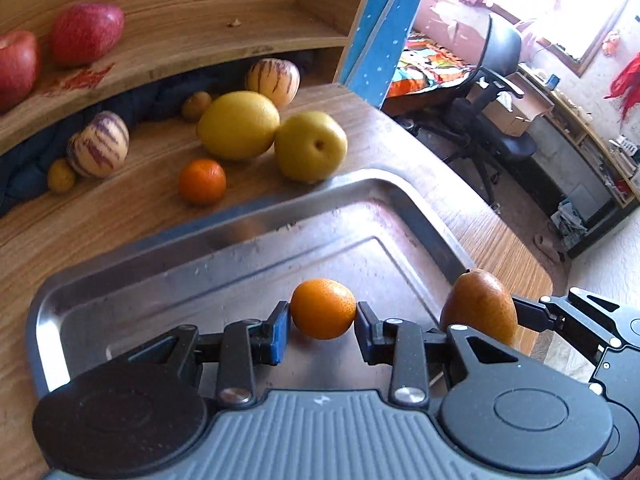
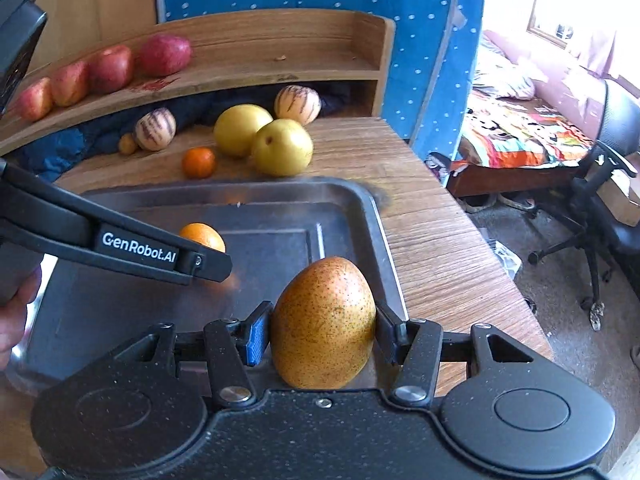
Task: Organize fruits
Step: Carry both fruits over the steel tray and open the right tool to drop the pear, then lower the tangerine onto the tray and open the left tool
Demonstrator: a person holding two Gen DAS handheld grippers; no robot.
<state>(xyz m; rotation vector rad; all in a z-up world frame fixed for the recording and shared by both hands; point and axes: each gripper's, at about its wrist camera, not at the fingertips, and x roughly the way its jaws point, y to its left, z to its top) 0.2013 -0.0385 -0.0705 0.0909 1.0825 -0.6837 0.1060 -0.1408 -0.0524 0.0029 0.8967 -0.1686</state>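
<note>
On the near half of the wooden table (image 2: 432,240), a steel tray (image 1: 248,228) took up most of the room, its floor bare but for what the two grippers held. Beyond its far rim lay loose fruit: two big yellow fruits (image 1: 238,125) touching, two striped melons (image 1: 98,145), a small orange (image 1: 202,181), with red apples (image 2: 110,68) lined on the shelf (image 1: 192,28) above.

The right gripper (image 2: 322,338) was clamped on a brown pear (image 2: 324,324), stood upright, narrow end up, at the tray's near right corner just inside the rim. The left gripper (image 1: 322,322) had its blue pads (image 1: 280,330) against both sides of a mandarin (image 1: 323,309), left of the pear and apart from it; whether either fruit rested on the tray floor I could not tell.

Judged from this, both fruits wanted setting down. Open floor lay far and left; the table edge ran close on the right, so the pear had less margin.
</note>
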